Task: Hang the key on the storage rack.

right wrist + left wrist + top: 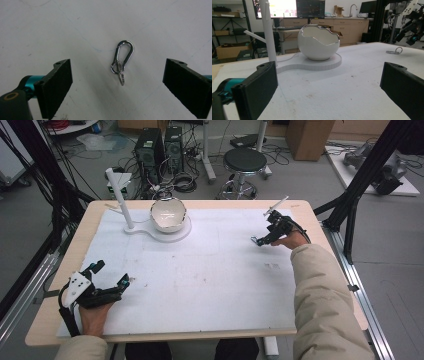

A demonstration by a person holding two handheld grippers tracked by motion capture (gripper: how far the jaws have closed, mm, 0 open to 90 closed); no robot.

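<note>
The left tool (111,273) rested at the near-left of the worktop (210,280), jaws apart and empty. The right tool (117,82) hung over a silver carabiner (123,58), jaws spread wide, clear of it. Farther back, a white eggshell-shaped bowl (318,42) sat on a white stand (312,64).

Glossy white ceramic bowl (318,43) with silvery rim on a matt white stand (312,63); shiny metal carabiner (122,58) lies on the rough, smudged white mat (210,275)
</note>
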